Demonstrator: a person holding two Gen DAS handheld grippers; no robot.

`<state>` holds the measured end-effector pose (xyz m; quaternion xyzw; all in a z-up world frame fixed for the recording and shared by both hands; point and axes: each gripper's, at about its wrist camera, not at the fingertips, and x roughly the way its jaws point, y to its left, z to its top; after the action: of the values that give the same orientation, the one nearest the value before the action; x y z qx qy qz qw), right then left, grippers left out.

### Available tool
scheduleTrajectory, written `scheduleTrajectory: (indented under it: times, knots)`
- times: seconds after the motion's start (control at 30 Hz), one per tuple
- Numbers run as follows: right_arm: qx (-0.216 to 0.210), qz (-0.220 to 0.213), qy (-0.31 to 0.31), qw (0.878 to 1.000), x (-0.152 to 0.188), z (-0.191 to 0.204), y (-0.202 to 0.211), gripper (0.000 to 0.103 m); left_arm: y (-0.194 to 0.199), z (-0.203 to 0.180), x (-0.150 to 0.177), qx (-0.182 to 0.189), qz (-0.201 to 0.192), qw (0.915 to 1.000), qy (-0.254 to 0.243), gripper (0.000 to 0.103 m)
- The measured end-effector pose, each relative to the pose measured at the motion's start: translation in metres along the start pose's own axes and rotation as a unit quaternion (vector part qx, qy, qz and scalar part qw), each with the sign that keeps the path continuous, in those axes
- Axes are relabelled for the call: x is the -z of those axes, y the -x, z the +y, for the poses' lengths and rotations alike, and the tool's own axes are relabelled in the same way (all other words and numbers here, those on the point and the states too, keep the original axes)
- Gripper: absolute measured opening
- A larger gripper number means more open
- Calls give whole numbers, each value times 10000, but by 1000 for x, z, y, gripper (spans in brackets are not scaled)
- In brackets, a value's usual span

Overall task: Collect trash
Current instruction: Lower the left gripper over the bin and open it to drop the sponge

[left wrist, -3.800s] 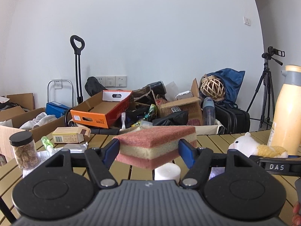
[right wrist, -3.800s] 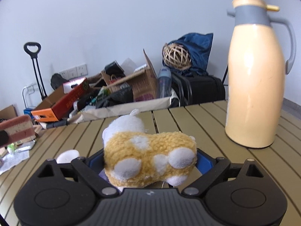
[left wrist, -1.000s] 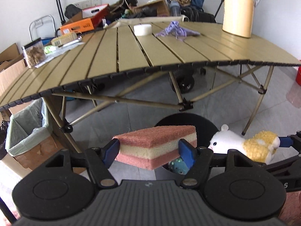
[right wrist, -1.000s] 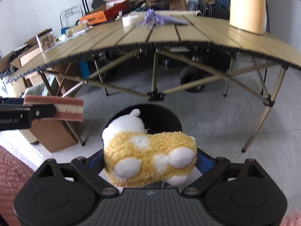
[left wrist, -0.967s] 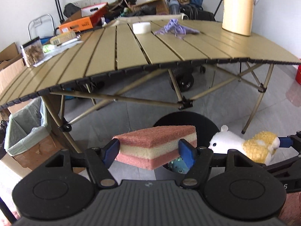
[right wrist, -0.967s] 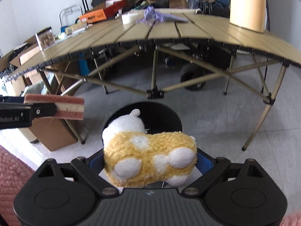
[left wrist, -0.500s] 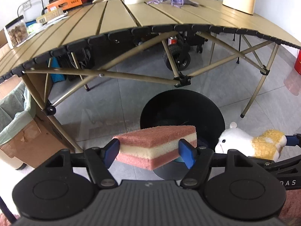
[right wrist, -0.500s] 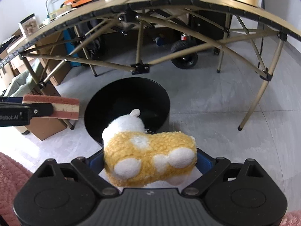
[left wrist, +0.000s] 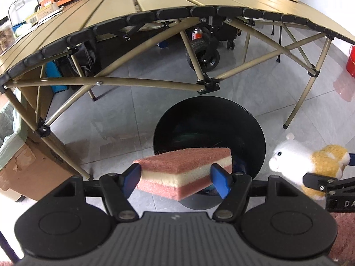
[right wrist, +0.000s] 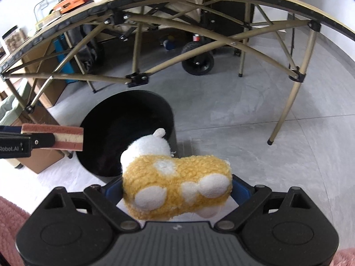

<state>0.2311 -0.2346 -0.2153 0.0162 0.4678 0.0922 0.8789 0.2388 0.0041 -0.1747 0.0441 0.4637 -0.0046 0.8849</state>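
Left wrist view: left gripper (left wrist: pixel 175 178) pinching a pink-and-cream layered sponge block (left wrist: pixel 185 168), held above the near rim of the round black bin (left wrist: pixel 255 130) on the floor; tan slatted folding table (left wrist: pixel 137 2) beyond the bin. Carried to the bin, not yet dropped.

Right wrist view: right gripper (right wrist: pixel 177 191) clamped on a yellow-and-white plush toy (right wrist: pixel 175 188), poised just beside the bin's right rim, not yet over its mouth. Release of both items remaining; more items left on the table.
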Motion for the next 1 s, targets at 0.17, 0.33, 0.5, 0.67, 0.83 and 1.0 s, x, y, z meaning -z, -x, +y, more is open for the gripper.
scheduleTrajectory:
  times: [0.17, 0.33, 0.5, 0.67, 0.83, 1.0]
  knots:
    - [115, -60, -174, 9998, -4, -13, -3, 95, -11, -11, -8, 14, 38, 10000, -85, 70]
    - [219, -128, -306, 9992, -8, -23, -4, 95, -26, -21, -16, 44, 118, 9998, -139, 70]
    - [320, -184, -383, 9986, -12, -31, -5, 95, -41, -29, -22, 20, 201, 9996, -193, 70]
    - [430, -248, -474, 9976, -19, -39, -7, 95, -56, -38, -28, -72, 264, 9993, -249, 70]
    - [519, -275, -543, 9968, -25, -45, -10, 95, -72, -48, -33, -210, 354, 9987, -301, 70]
    - [603, -245, -576, 9962, -29, -49, -14, 95, -85, -56, -36, -266, 448, 9982, -308, 70]
